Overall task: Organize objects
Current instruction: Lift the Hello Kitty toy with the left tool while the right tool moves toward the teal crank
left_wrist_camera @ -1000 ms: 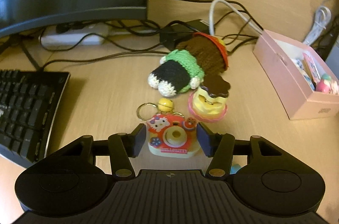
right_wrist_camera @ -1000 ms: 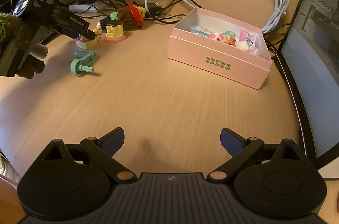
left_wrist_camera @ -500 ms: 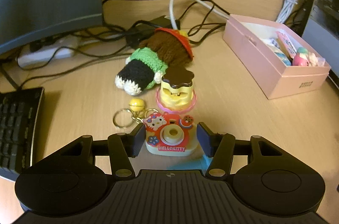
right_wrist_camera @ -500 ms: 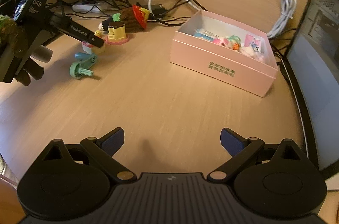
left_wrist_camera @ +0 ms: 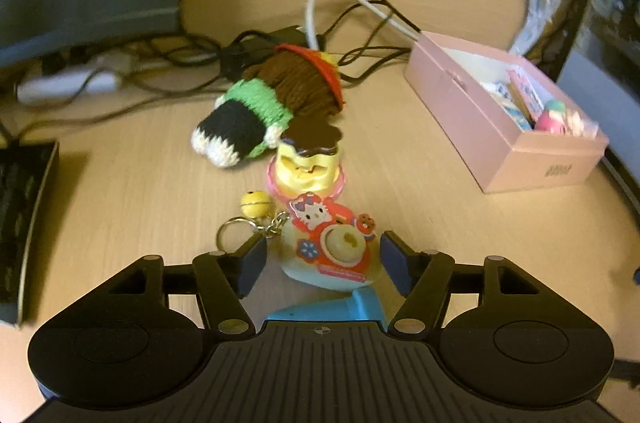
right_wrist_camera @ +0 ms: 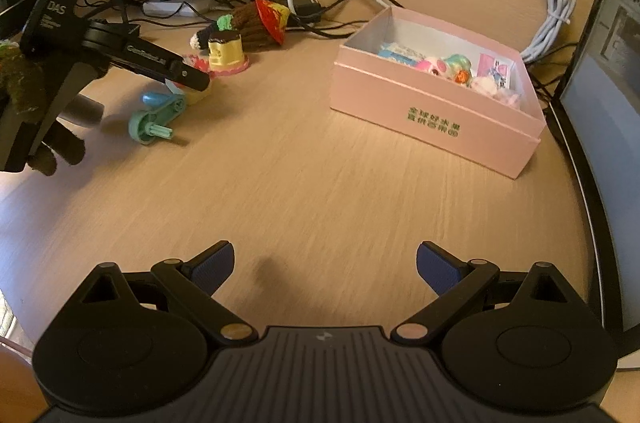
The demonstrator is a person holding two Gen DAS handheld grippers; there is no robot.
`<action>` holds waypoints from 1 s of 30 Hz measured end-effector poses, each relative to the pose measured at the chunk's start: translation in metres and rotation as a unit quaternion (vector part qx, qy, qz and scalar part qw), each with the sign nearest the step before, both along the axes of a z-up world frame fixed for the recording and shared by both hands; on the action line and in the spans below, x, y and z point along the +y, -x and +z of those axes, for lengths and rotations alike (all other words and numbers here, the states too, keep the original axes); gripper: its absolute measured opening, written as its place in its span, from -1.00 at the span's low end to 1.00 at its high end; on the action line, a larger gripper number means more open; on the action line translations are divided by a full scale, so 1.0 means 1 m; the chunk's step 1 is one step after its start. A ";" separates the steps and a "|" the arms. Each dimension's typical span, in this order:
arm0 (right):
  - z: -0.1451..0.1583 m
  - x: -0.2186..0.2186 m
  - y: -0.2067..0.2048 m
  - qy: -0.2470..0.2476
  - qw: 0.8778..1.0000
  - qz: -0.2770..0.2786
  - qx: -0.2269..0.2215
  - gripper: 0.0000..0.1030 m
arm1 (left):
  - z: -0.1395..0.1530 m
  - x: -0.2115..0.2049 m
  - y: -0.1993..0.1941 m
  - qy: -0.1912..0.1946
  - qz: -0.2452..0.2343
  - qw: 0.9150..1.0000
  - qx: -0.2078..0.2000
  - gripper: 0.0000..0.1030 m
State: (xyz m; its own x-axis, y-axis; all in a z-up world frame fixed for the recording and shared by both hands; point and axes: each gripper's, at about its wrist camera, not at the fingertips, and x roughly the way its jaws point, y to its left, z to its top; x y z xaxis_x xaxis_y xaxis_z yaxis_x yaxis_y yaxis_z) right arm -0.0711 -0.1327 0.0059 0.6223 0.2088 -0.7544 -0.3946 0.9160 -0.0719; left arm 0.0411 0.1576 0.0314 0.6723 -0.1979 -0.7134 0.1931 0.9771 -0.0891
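Rubber camera-shaped keychain, red and cream with a cat face (left_wrist_camera: 334,243), lies tilted on the wooden desk (left_wrist_camera: 120,199) between the blue pads of the left gripper (left_wrist_camera: 322,259). The jaws are opening and gaps show on both sides, so the charm is released; a second ago the pads stood closer against it. Its metal ring (left_wrist_camera: 230,233) and yellow bell (left_wrist_camera: 255,204) lie beside it. Behind stands a glossy yellow pudding toy with brown top (left_wrist_camera: 308,161), then a woolly crocheted doll, green and brown (left_wrist_camera: 264,107). The pink cardboard box (left_wrist_camera: 492,131) now appears nearer the middle than before. The right gripper (right_wrist_camera: 324,265) hangs wide open over bare desk.
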 end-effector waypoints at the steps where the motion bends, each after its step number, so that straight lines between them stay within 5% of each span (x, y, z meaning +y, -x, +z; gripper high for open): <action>1: -0.001 0.000 -0.001 0.001 1.000 -0.001 0.002 0.90 | -0.001 -0.007 0.000 -0.022 -0.013 1.000 0.001 0.30; 3: -0.002 -0.001 -0.001 0.002 1.000 -0.001 0.003 0.90 | -0.006 -0.022 0.002 -0.081 -0.036 0.996 -0.011 0.27; 5: -0.001 -0.002 -0.002 0.002 1.000 -0.002 0.003 0.90 | -0.006 -0.029 0.004 -0.097 -0.042 0.994 -0.020 0.21; 14: -0.002 -0.001 0.001 0.003 1.000 -0.004 0.005 0.90 | -0.005 -0.016 0.000 -0.066 0.002 0.998 0.003 0.20; 19: 0.000 0.008 0.000 0.000 1.000 0.010 0.005 0.90 | 0.019 0.024 0.022 0.000 0.066 0.998 -0.010 0.20; 25: 0.004 0.045 -0.013 -0.017 0.999 0.050 -0.008 0.90 | 0.052 0.082 0.073 0.061 0.164 0.985 -0.014 0.19; 30: 0.004 0.096 -0.028 -0.062 0.994 0.089 -0.024 0.80 | 0.070 0.104 0.113 0.084 0.195 0.977 -0.015 0.19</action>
